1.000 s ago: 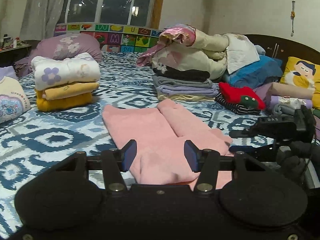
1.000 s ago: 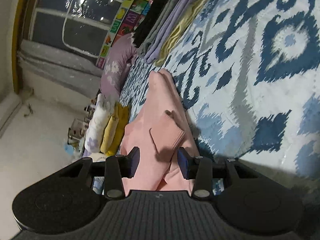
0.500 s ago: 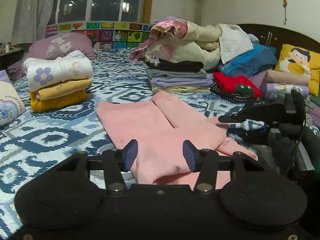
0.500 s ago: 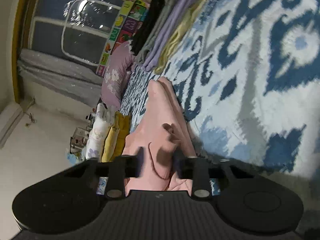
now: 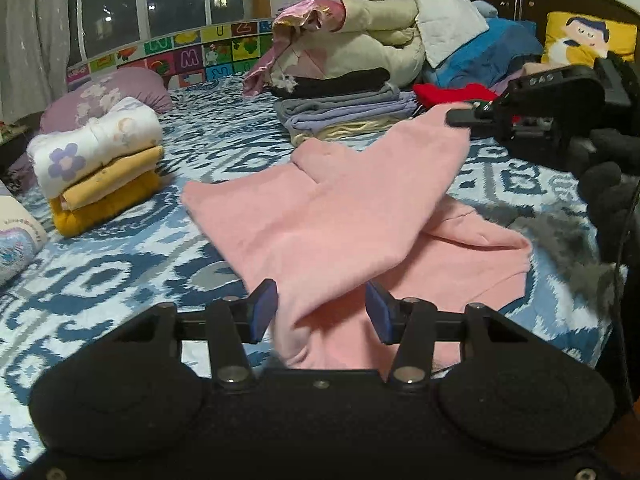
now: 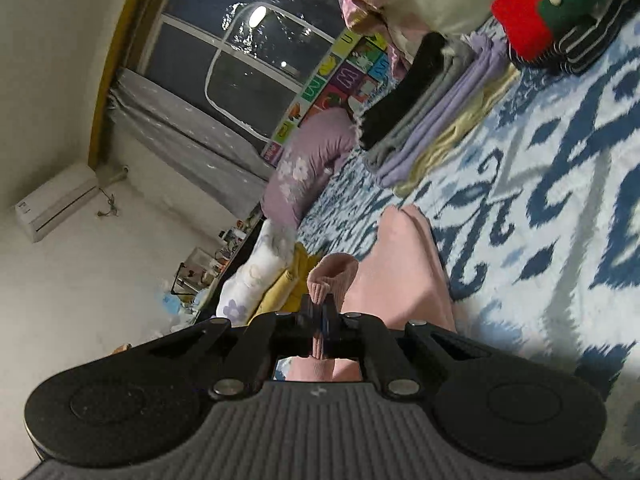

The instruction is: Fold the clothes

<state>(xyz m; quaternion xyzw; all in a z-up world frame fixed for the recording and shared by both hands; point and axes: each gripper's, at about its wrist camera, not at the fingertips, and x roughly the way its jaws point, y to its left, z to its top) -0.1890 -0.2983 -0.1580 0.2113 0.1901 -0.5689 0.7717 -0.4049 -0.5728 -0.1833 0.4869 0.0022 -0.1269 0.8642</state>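
A pink garment [image 5: 332, 216] lies on the blue-and-white patterned bed [image 5: 120, 264]. My right gripper [image 6: 319, 316] is shut on the garment's ribbed cuff [image 6: 320, 292] and holds that part lifted above the bed; it shows at the right of the left wrist view [image 5: 460, 117], with the pink cloth stretched up to it. My left gripper [image 5: 322, 312] is open, low over the garment's near edge, with pink cloth between its blue pads [image 5: 266, 308].
A folded stack of white floral and yellow clothes [image 5: 100, 160] sits at the left. A stack of black, grey and lilac clothes [image 5: 344, 108] lies behind, under a heap of bedding [image 5: 380, 40]. A red item [image 5: 448, 94] and yellow cushion [image 5: 584, 40] are at the right.
My right gripper has closed on the pink cuff and lifted it up off the bed, pulling the cloth taut. My left gripper stays open and has moved closer over the near edge.
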